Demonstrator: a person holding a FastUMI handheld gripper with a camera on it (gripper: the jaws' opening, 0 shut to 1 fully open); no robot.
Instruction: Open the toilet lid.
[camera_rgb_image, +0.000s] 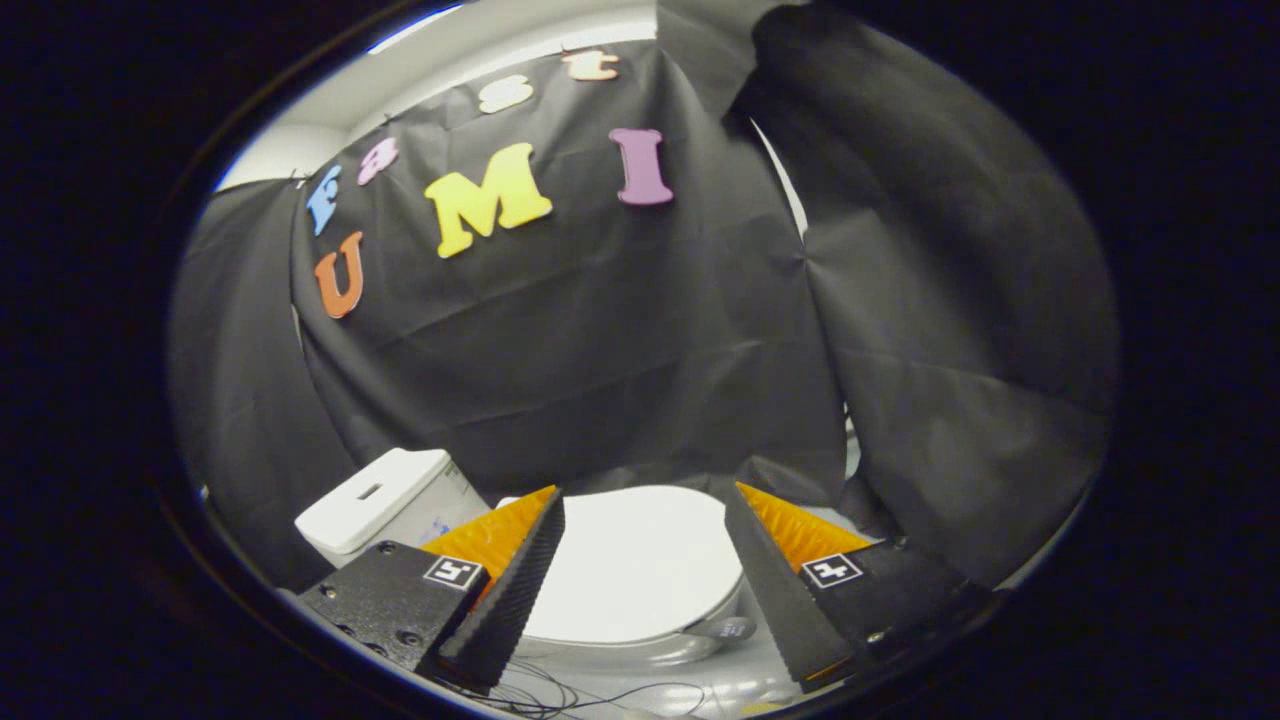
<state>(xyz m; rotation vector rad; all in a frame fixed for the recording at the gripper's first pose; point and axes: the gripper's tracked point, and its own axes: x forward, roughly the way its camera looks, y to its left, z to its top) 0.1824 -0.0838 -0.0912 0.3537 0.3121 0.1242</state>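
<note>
A small white toilet stands on the floor below me, its lid (635, 560) lying flat and closed over the bowl. The white tank (375, 500) rises off to the left of the lid. My gripper (645, 505) hovers above the lid, open, with a wide gap between the fingers and nothing held. The left finger (515, 585) and the right finger (775, 580) frame the lid, which shows through the gap. The bowl's grey rim (640, 645) curves under the lid's near edge.
Black cloth hangs as a wall behind the toilet and folds forward on the right side (950, 400). Thin dark cables (590, 695) lie on the pale floor just in front of the bowl.
</note>
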